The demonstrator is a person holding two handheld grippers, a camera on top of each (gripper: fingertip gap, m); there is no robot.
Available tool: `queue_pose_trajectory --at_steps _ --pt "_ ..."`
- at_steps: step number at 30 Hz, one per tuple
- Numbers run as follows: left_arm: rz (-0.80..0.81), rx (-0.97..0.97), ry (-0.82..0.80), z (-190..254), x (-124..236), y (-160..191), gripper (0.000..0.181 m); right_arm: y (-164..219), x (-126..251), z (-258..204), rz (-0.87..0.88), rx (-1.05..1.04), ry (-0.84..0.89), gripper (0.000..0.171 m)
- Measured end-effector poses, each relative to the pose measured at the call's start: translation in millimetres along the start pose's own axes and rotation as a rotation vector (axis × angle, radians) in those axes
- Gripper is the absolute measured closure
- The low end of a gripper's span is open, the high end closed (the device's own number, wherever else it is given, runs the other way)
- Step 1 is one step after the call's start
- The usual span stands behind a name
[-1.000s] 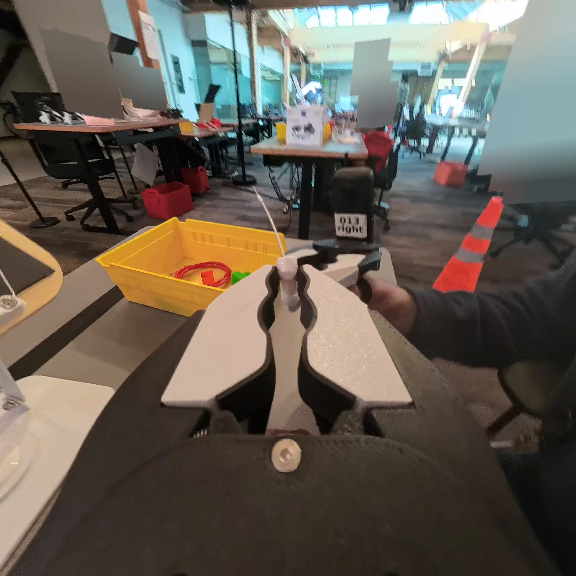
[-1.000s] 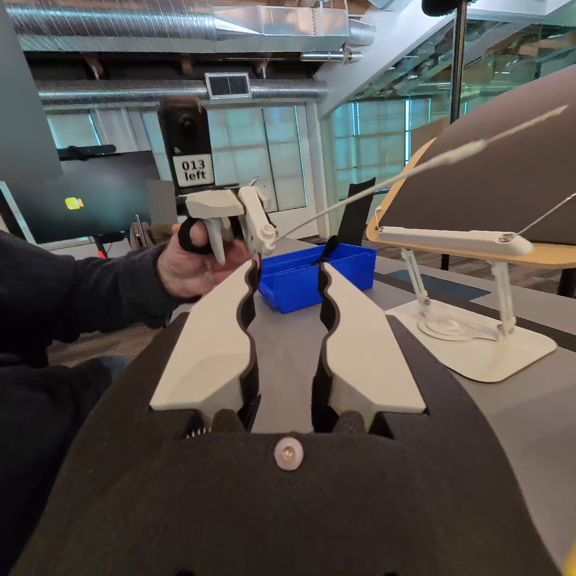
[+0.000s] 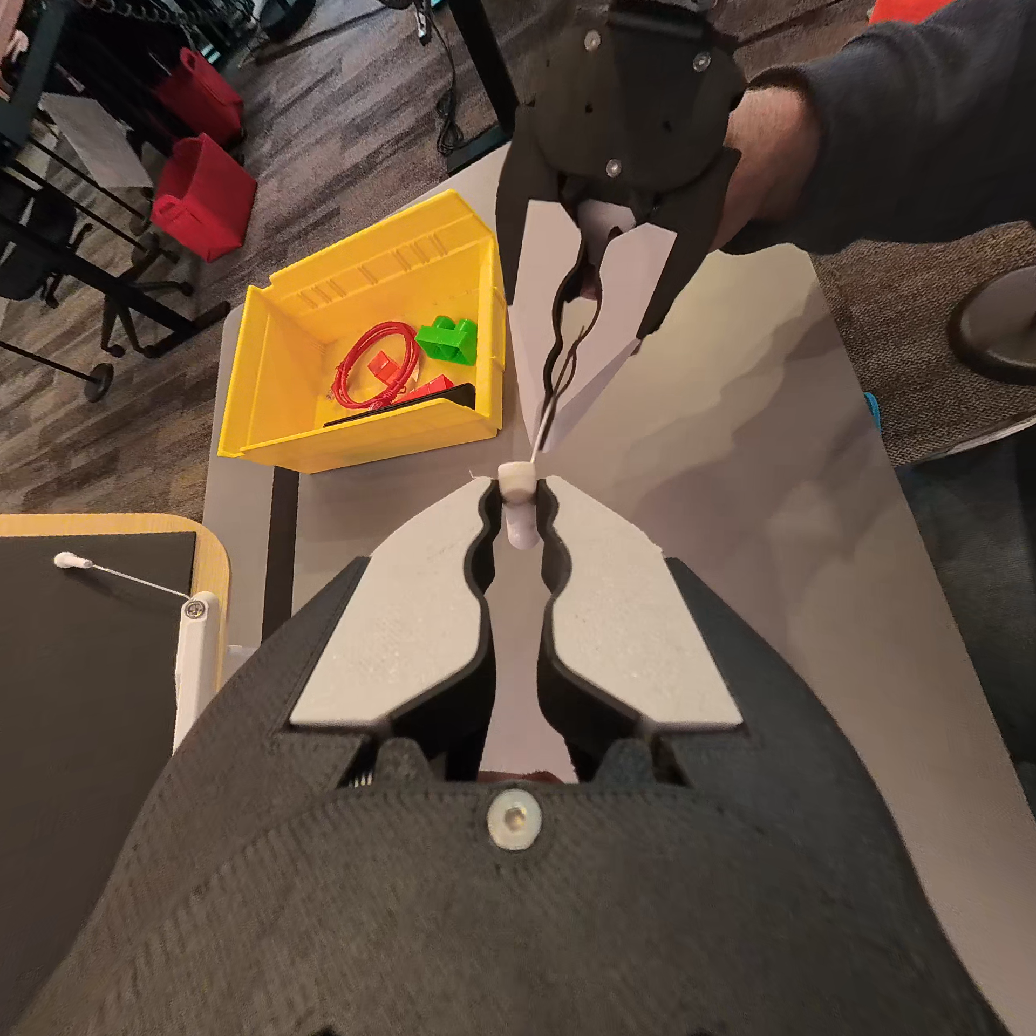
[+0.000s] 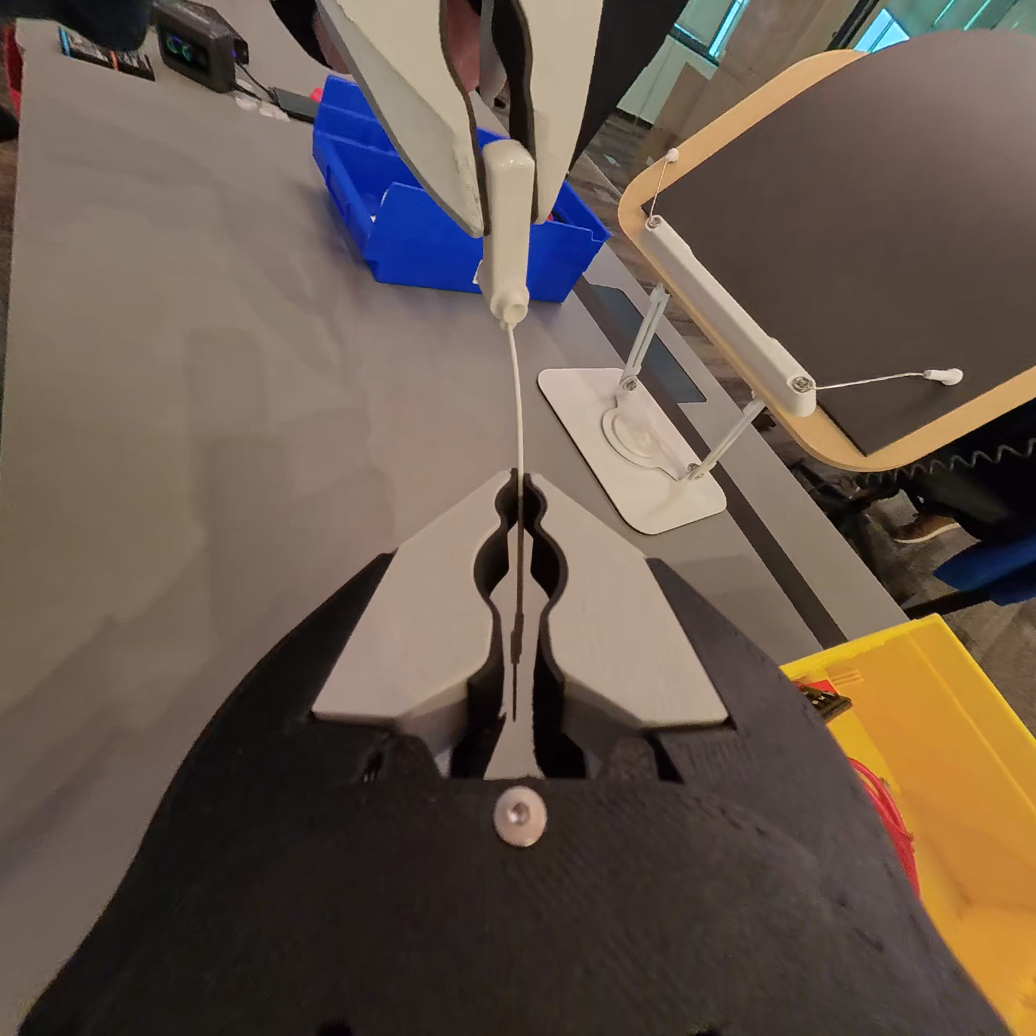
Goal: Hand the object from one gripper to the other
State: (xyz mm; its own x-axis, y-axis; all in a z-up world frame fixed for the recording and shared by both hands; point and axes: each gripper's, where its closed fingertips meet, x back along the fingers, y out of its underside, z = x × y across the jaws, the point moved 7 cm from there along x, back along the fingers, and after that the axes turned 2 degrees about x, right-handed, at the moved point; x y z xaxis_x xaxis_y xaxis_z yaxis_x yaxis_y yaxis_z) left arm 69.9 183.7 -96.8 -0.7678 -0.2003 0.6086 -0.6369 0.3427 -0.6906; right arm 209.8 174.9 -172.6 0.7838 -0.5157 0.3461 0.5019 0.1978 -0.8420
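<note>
**benchrat:** While both grippers meet nose to nose over the grey table (image 3: 729,448), the thing being passed is a small white handle (image 4: 507,235) with a thin white wire (image 4: 518,403) out of its tip. The left gripper (image 3: 518,493) has its jaws clamped on the handle. The right gripper (image 4: 520,476) has its jaws pressed together on the wire, which runs down the slot between them.

**umi_fan:** How much room around it?

**benchrat:** Taking the yellow bin (image 3: 280,347) as the landmark: the handoff sits just beside its near corner, not touching. On the far side from the bin the tabletop is bare out to its edge. A red cable coil (image 3: 375,364) and a green block (image 3: 448,339) lie inside the bin.

**umi_fan:** And further out?

**benchrat:** Well away from the bin, a blue bin (image 4: 448,246) sits behind the left gripper, and a white stand (image 4: 633,448) holds a dark wood-edged board (image 4: 874,224). Past the bin's far wall the table ends; patterned carpet (image 3: 336,140) and red bags (image 3: 202,196) lie beyond.
</note>
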Motion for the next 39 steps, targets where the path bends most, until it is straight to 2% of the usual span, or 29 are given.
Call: queue_pose_trajectory --at_steps 1,3,5,11,13,26,39 --pt "-0.001 -0.001 -0.004 0 0 1 0.169 0 0 0 0.000 -0.001 -0.006 0.171" --pt "-0.002 0.001 -0.005 0 -1 2 0.169 -2 1 0 0.020 -0.028 -0.017 0.171" --pt "-0.002 0.000 -0.007 1 -1 2 0.169 -1 1 0 0.013 -0.040 -0.013 0.153" --pt "-0.006 0.000 -0.011 1 -1 3 0.169 -3 5 -2 0.048 -0.010 0.005 0.162" --pt "-0.006 0.001 -0.010 1 -1 3 0.169 -3 7 -1 0.051 -0.005 0.007 0.171" --pt "0.011 0.011 0.012 5 -5 5 0.169 -1 3 5 0.058 -0.027 0.062 0.171" --pt "0.089 0.096 -0.014 13 6 13 0.155 -14 4 19 0.170 -0.028 0.180 0.171"
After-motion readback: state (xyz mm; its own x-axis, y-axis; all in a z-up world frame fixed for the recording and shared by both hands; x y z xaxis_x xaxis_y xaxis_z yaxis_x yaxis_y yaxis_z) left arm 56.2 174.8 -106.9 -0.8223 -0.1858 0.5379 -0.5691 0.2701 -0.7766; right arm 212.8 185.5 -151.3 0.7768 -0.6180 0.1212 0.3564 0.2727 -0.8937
